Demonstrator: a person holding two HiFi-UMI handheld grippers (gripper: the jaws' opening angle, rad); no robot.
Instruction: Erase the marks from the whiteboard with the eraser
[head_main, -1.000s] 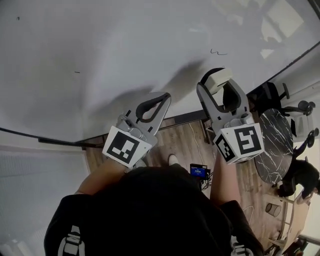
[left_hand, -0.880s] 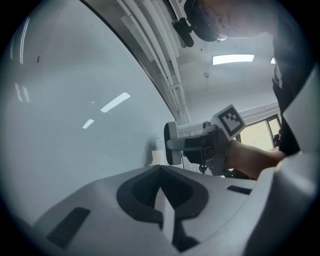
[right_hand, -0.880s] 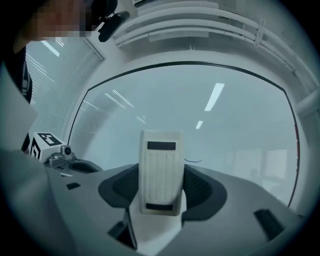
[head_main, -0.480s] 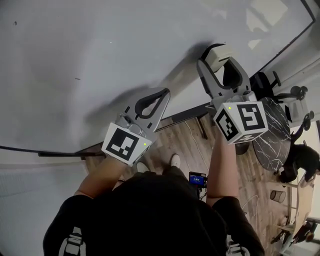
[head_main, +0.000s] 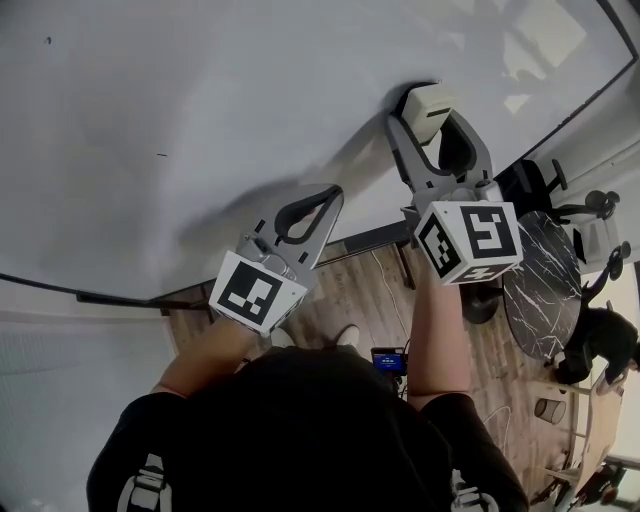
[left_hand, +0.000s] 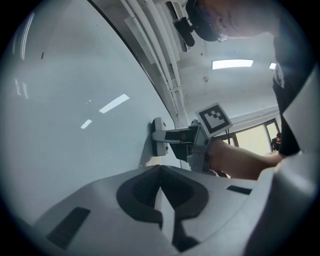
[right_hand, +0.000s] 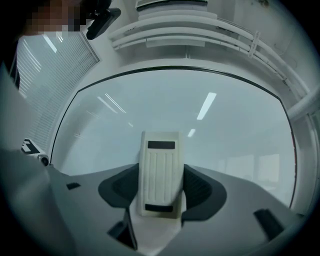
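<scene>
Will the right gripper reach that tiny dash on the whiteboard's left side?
Probably yes: the right gripper holds the eraser against the whiteboard, only bare board lies between it and the dash, and the left gripper sits lower.

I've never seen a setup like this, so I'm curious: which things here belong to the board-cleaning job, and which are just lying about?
Part of the job:
whiteboard; small dark mark on it; eraser; right hand-held gripper, clamped on the eraser.

Just about:
left hand-held gripper, shut and empty; marble table; office chair; blue-screen device on the floor.
</scene>
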